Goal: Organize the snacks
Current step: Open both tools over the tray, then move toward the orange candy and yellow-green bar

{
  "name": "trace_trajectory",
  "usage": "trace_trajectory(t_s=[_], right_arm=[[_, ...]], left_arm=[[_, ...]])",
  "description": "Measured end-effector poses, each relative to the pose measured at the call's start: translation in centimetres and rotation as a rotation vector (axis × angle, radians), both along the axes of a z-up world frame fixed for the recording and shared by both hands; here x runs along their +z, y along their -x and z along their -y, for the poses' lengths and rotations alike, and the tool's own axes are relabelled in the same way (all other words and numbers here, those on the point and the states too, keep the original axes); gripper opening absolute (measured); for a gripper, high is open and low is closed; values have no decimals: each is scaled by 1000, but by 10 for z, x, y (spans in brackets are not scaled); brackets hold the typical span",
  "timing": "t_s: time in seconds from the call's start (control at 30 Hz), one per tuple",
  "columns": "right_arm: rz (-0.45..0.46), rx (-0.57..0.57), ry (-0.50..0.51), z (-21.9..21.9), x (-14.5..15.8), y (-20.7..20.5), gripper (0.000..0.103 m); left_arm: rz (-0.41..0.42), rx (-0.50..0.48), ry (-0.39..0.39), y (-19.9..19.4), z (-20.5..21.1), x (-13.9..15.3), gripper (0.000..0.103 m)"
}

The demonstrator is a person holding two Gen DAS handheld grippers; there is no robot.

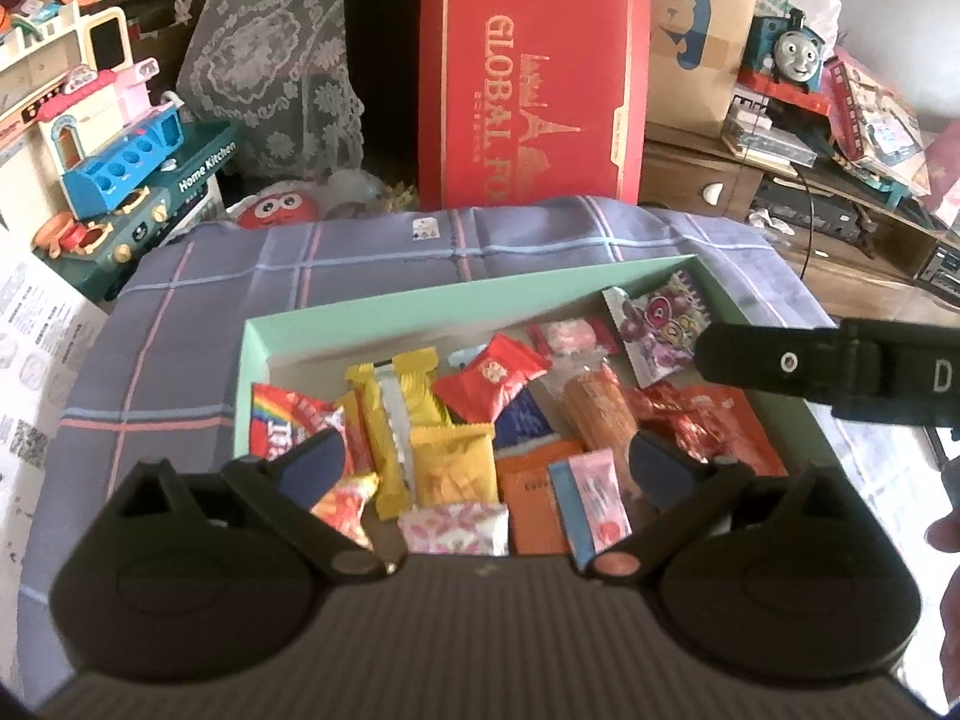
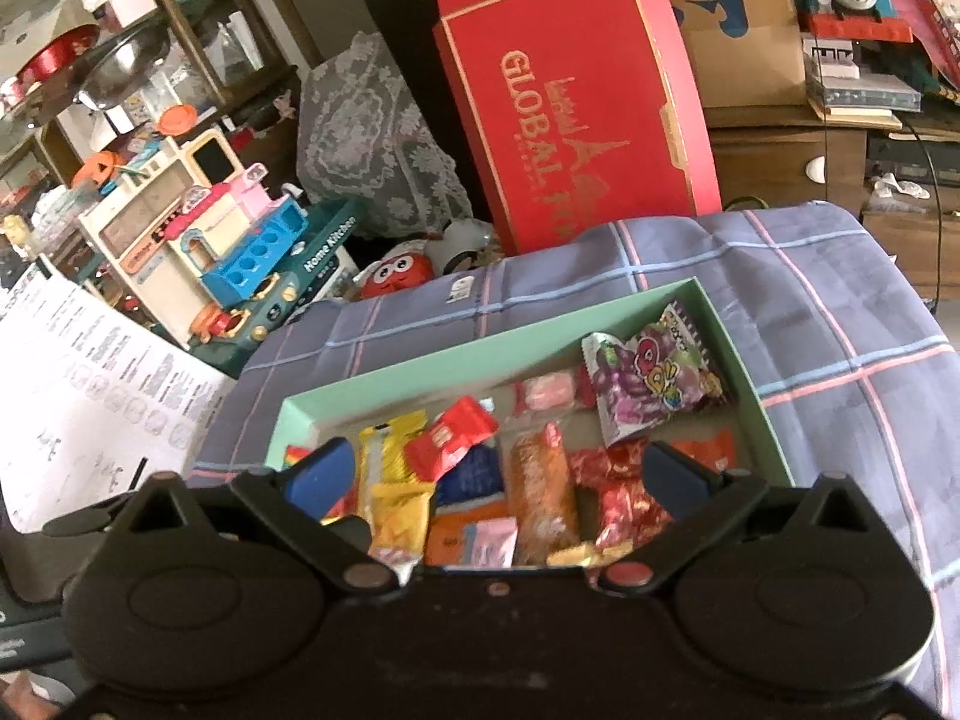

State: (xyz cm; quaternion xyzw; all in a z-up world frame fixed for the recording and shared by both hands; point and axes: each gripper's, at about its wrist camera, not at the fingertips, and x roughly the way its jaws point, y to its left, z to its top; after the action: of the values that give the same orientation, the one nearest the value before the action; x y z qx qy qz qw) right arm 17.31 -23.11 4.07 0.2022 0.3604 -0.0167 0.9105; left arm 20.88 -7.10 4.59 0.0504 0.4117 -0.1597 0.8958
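Observation:
A shallow mint-green box (image 1: pixel 372 315) (image 2: pixel 432 369) lies on a checked purple cloth and holds several wrapped snacks. Among them are a purple candy bag (image 1: pixel 657 324) (image 2: pixel 651 387), a red packet (image 1: pixel 489 378) (image 2: pixel 450 438), yellow wafer packs (image 1: pixel 399 414) (image 2: pixel 390 462), an orange biscuit roll (image 1: pixel 600 414) (image 2: pixel 540 498) and a pink sachet (image 1: pixel 594 498). My left gripper (image 1: pixel 489 459) hangs open above the box's near side, nothing between its fingers. My right gripper (image 2: pixel 495 477) is likewise open and empty over the box. One right-gripper finger (image 1: pixel 774 360) shows in the left wrist view.
The cloth (image 1: pixel 180 324) (image 2: pixel 840 324) covers a small table with edges close on all sides. Behind it stand a red gift box (image 1: pixel 531 84) (image 2: pixel 576 102), a lace-covered object (image 1: pixel 270 78), a toy kitchen (image 1: pixel 108 168) (image 2: pixel 240 252) and a toy train (image 1: pixel 792 54). Printed sheets (image 2: pixel 90 384) lie at the left.

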Motion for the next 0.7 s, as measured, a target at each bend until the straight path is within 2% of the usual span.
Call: trace_trajectory(t_s=[0.37,0.7], right_arm=[[17,52,23,-17,12,58,103],[-38,82,-6,-19,-13,93,103]], left_arm=[[10,12,9,58,-30,3,103],[-61,72,5,87,-76,-35,103]])
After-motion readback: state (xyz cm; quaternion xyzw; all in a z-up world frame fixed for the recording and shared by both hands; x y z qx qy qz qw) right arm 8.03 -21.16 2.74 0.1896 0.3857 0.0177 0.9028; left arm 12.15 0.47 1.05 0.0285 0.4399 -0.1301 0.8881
